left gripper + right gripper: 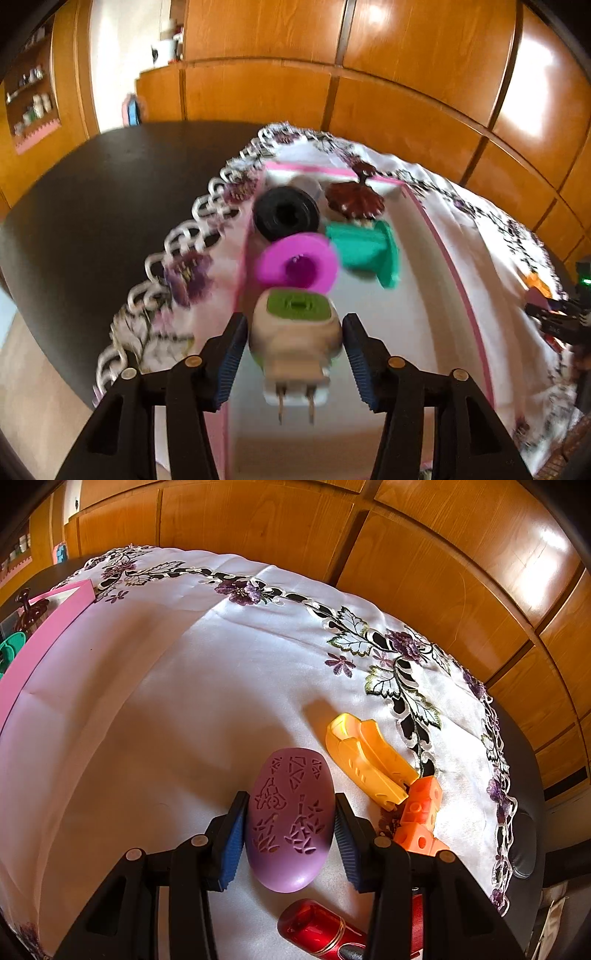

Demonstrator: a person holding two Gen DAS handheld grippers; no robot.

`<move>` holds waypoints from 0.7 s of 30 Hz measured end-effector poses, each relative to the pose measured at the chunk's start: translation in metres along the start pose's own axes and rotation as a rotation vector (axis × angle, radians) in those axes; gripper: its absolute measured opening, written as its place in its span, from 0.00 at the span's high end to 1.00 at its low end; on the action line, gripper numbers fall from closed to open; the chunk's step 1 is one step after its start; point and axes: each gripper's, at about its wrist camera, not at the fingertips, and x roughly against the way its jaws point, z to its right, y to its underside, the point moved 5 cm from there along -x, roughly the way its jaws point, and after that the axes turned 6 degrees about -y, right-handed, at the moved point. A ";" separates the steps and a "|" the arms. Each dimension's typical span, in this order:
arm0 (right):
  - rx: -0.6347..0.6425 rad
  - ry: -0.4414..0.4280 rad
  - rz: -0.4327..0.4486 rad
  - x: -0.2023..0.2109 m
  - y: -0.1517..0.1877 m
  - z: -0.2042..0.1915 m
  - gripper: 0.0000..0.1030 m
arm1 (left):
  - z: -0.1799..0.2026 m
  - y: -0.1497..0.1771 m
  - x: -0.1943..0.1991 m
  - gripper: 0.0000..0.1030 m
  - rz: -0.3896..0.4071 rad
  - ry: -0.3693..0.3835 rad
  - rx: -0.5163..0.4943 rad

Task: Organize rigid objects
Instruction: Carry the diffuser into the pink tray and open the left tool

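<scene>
In the left wrist view my left gripper [293, 354] stands open around a beige and green plug-in device [294, 334] with two metal prongs; small gaps show on both sides. It is over a pink-rimmed white box [441, 254] holding a magenta spool [297, 266], a green spool [364, 248], a black ring [285, 217] and a brown ornament [354, 199]. In the right wrist view my right gripper [290, 834] is closed on a purple oval case [290, 821] lying on the white tablecloth [177, 686].
A yellow plastic piece [365, 760], orange holed blocks [419, 819] and a red cylinder [325, 930] lie close to the right gripper. The pink box [48, 627] is at the far left. The dark table edge [92, 199] and wooden cabinets [443, 572] surround the cloth.
</scene>
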 end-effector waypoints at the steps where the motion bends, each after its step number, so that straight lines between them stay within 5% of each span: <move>1: 0.001 0.001 0.000 0.000 0.000 0.000 0.57 | -0.001 -0.003 -0.002 0.47 0.006 -0.011 -0.003; 9: 0.006 0.003 0.000 0.001 0.000 0.000 0.57 | -0.005 -0.005 -0.005 0.43 0.039 -0.079 -0.026; 21: 0.022 0.018 0.001 0.002 0.000 -0.003 0.57 | 0.000 -0.006 0.041 0.34 0.136 -0.078 -0.015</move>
